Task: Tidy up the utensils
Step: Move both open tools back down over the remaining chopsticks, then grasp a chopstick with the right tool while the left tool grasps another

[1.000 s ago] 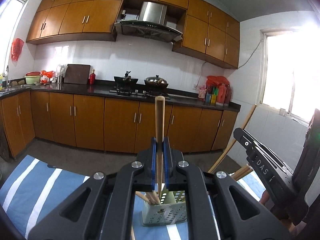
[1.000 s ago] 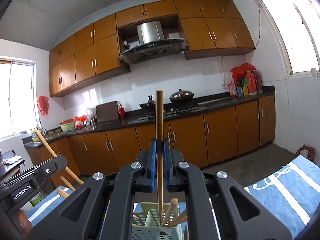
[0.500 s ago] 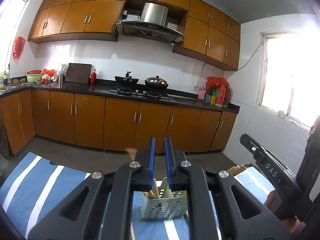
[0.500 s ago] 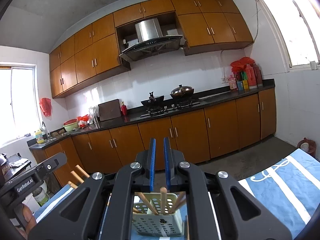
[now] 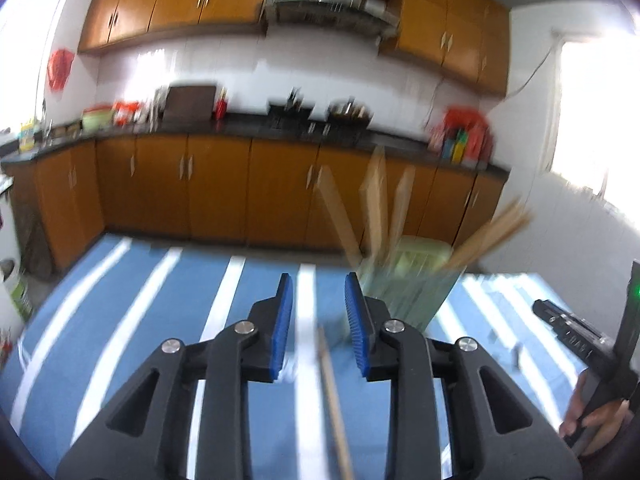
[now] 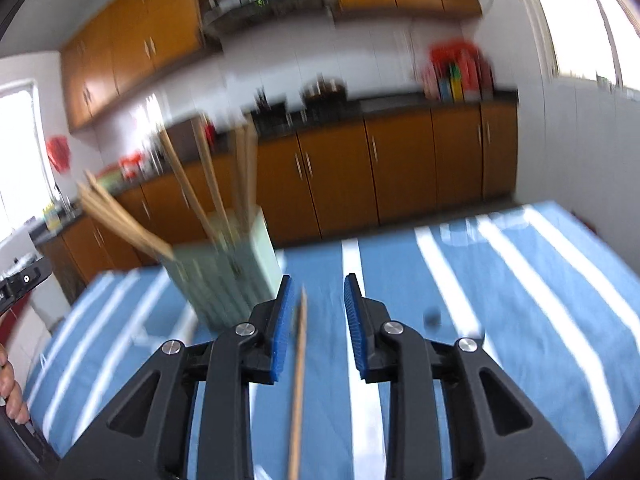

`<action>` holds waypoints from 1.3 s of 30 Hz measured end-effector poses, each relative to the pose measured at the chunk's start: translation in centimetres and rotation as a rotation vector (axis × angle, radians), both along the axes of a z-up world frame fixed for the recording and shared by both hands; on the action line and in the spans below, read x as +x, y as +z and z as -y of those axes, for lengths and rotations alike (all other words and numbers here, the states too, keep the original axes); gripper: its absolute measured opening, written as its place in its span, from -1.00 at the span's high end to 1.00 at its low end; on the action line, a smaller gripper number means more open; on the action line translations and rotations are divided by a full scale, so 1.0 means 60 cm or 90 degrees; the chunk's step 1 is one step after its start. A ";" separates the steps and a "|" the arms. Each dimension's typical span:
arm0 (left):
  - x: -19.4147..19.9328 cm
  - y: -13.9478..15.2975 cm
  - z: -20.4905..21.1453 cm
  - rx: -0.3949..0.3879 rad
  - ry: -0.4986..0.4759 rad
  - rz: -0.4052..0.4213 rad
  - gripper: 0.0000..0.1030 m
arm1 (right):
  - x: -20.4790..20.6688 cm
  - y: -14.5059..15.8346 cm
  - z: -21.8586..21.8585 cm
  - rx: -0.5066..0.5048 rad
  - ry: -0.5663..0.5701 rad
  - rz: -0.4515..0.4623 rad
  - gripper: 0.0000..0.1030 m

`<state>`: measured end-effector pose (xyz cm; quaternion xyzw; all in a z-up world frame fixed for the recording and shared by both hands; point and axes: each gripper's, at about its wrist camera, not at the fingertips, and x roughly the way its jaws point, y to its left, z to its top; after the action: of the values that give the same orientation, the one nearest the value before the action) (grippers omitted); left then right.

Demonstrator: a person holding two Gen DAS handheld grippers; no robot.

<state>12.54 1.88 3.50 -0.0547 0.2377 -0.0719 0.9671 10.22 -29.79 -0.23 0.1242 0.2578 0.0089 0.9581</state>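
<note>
Left view: the left gripper [image 5: 319,314] is gaping wide, empty, over a chopstick [image 5: 334,396] lying on the cloth [image 5: 132,320], holder [image 5: 408,280] just beyond. Right view: the right gripper [image 6: 315,314] is gaping, empty, above another chopstick [image 6: 298,384]. Both should be straddling their stick squarely before closing.

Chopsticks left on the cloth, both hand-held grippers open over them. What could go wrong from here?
1. Both views are motion-blurred; closing now could miss the thin chopstick between the left hand-held gripper's fingers.
2. The right hand-held gripper sits close beside the green utensil holder; a sideways move could tip it.
3. The leaning chopsticks in it could catch on a gripper.
</note>
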 end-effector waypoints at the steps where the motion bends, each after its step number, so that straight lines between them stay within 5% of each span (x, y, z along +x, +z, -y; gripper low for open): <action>1: 0.004 -0.026 -0.005 0.000 0.004 -0.032 0.46 | 0.004 -0.024 -0.004 0.003 0.006 -0.033 0.47; 5: 0.012 -0.103 -0.016 -0.010 0.009 -0.121 0.40 | 0.019 -0.091 -0.028 0.013 0.042 -0.133 0.47; 11: 0.011 -0.162 0.004 -0.016 -0.005 -0.187 0.23 | 0.036 -0.145 -0.077 -0.015 0.082 -0.207 0.47; 18: 0.017 -0.191 0.036 0.002 -0.024 -0.219 0.18 | 0.036 -0.168 -0.093 -0.054 0.082 -0.219 0.48; 27: 0.026 -0.219 0.071 0.037 -0.033 -0.248 0.18 | 0.043 -0.170 -0.100 -0.090 0.064 -0.214 0.85; 32: 0.031 -0.228 0.083 0.058 -0.031 -0.258 0.18 | 0.045 -0.170 -0.089 -0.082 0.042 -0.215 0.85; 39: 0.037 -0.232 0.090 0.100 -0.007 -0.256 0.82 | 0.047 -0.170 -0.071 -0.068 0.019 -0.218 0.85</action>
<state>14.79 -3.51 -10.43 0.0087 0.4307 -0.0460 0.9013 13.05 -25.55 -10.40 0.0688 0.4195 -0.0117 0.9051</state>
